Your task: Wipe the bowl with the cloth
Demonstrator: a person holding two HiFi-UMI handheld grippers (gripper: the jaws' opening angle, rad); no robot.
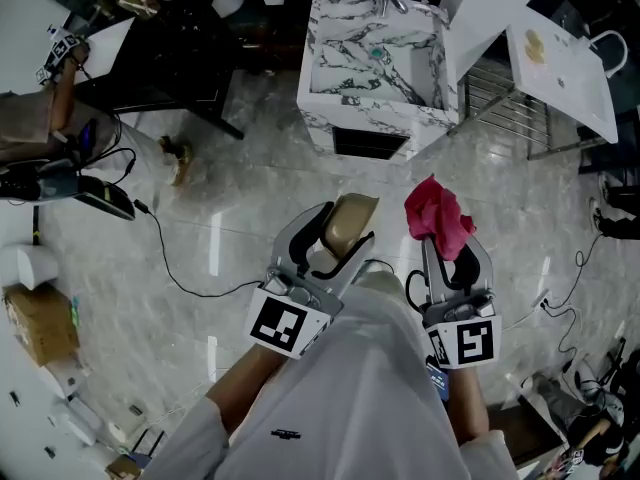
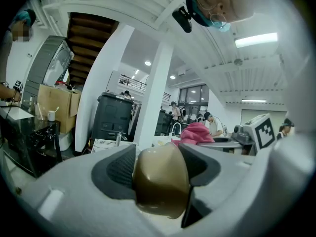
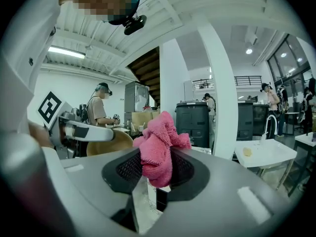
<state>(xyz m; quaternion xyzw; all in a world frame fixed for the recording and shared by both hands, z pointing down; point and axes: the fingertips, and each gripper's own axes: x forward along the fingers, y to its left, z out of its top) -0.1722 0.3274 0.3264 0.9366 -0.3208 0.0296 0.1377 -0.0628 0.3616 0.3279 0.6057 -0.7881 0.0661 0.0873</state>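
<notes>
A tan bowl (image 1: pixel 345 223) is held edge-on in my left gripper (image 1: pixel 325 243), whose jaws are shut on its rim; in the left gripper view the bowl (image 2: pixel 162 181) fills the gap between the pads. A bunched pink cloth (image 1: pixel 438 218) sticks out of my right gripper (image 1: pixel 450 253), which is shut on it. In the right gripper view the cloth (image 3: pixel 158 149) stands above the jaws, with the bowl (image 3: pixel 106 144) just to its left. Bowl and cloth are held side by side above the floor, a small gap apart.
A marble-patterned sink unit (image 1: pixel 378 63) stands ahead on the glossy tiled floor. A white table (image 1: pixel 560 63) and a wire rack (image 1: pixel 505 103) lie to its right. Cables (image 1: pixel 170 258), a dark table (image 1: pixel 175 58) and a cardboard box (image 1: pixel 40 323) are at the left.
</notes>
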